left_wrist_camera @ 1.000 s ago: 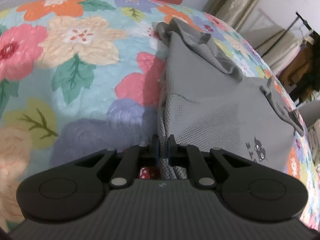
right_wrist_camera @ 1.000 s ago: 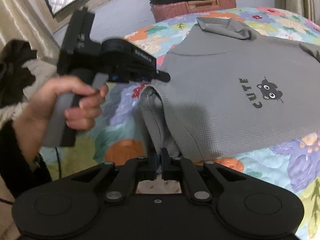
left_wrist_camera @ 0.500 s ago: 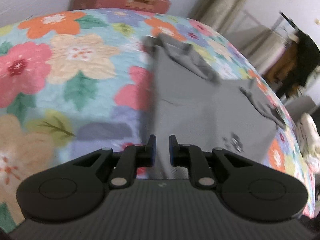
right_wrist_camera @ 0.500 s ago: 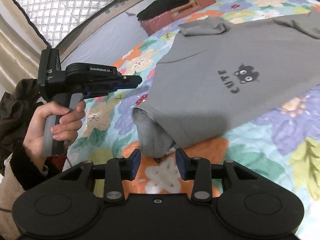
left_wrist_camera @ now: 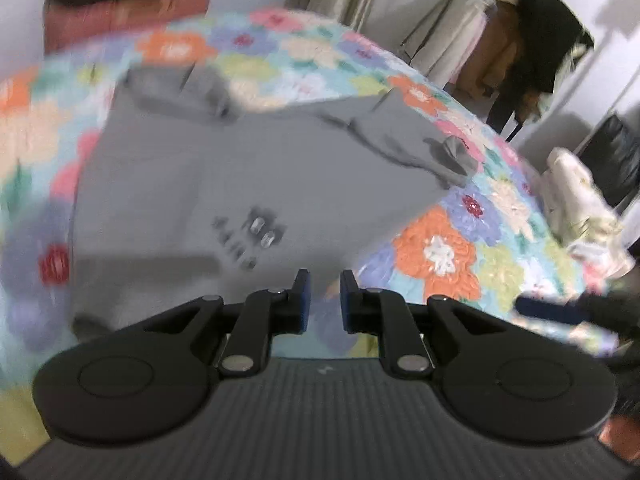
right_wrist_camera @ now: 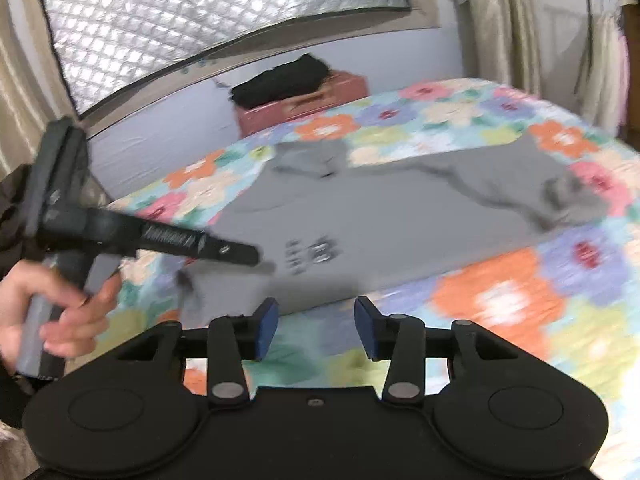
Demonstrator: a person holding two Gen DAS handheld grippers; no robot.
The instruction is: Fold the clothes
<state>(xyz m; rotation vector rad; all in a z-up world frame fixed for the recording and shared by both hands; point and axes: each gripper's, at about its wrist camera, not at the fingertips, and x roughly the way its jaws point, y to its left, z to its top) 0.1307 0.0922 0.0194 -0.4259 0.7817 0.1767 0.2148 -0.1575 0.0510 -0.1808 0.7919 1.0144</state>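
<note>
Grey waffle-knit sweatshirt (left_wrist_camera: pixel 224 184) lies spread flat on the floral quilted bed (left_wrist_camera: pixel 436 252), print up. A second ago both tools pinched its near hem; now your left tool (left_wrist_camera: pixel 322 300) and right tool (right_wrist_camera: pixel 316 326) are spread, empty and pulled back. Blur suggests you're repositioning for the first fold.
</note>
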